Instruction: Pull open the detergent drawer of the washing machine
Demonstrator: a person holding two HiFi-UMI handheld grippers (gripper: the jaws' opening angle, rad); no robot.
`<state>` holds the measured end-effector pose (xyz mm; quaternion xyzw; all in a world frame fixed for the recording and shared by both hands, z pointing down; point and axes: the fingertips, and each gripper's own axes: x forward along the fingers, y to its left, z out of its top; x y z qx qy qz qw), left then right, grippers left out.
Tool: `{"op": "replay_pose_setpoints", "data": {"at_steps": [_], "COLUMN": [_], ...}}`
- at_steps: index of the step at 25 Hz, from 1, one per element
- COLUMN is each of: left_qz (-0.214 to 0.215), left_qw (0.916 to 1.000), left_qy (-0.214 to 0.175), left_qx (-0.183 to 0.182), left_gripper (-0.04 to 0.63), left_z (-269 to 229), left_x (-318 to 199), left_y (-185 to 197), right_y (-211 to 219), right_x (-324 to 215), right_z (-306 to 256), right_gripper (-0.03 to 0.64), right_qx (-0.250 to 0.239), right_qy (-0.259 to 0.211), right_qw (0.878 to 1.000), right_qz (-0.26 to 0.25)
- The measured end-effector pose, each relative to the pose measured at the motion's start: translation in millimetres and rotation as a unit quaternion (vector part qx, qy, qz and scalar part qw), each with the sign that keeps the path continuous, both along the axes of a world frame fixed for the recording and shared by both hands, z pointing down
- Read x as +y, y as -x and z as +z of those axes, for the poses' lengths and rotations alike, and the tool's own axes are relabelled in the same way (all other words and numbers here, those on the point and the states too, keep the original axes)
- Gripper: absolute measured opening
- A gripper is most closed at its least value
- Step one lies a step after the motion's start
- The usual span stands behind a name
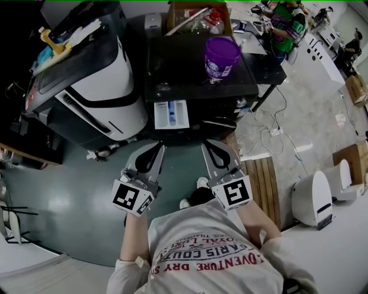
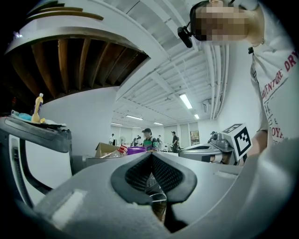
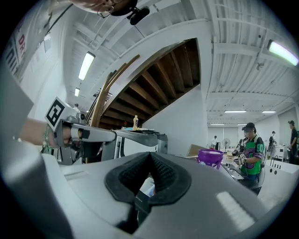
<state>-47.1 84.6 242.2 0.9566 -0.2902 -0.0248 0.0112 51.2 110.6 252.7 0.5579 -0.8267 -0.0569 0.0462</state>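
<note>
The white detergent drawer with a blue compartment (image 1: 171,113) stands pulled out from the front of the black washing machine (image 1: 190,86), near the left corner of that front, its open compartments facing up. Neither tool touches it; both are held low and level in front of the machine, well apart from the drawer, over the dark green floor (image 1: 69,189).

The left gripper (image 1: 157,149) points toward the machine just below and left of the drawer. Its jaws are closed all the way, the black ribbed pads (image 2: 138,175) meeting at the tip with nothing between them. The right gripper (image 1: 211,144) lies beside it, pointing at the machine's front to the right of the drawer. Its jaws are likewise drawn together, its ribbed pads (image 3: 134,176) touching at the tip, and it holds nothing. Each carries its cube with square markers at the near end, by the person's hands.

A purple plastic bucket (image 1: 222,56) stands on the machine's top, toward its right edge. A brown cardboard box (image 1: 198,17) sits behind the rear edge. To the machine's left is a white and black appliance (image 1: 103,86) with a yellow bottle (image 1: 50,41) on top. A slatted wooden pallet (image 1: 265,184) lies on the floor at the right.
</note>
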Motion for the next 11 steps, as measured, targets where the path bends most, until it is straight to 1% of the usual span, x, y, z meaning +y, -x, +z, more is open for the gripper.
{"op": "replay_pose_setpoints", "data": {"at_steps": [5,11], "left_qz": [-0.013,-0.007], "left_qw": [0.9999,0.9999], "left_qy": [-0.008,-0.01], "left_qx": [0.005,0.007], "left_gripper": [-0.008,-0.009], "left_z": [-1.7,-1.9], "left_x": [3.0,2.0], "left_y": [0.7,-3.2], "right_y": [-4.6,-6.4], "right_x": [4.9,3.1], "right_z": [0.7,0.4], "right_gripper": [0.0,0.0], "right_qx": [-0.004,-0.004], "right_qy": [0.002,-0.003], "right_qw": [1.0,1.0], "right_qz": [0.013,0.014]}}
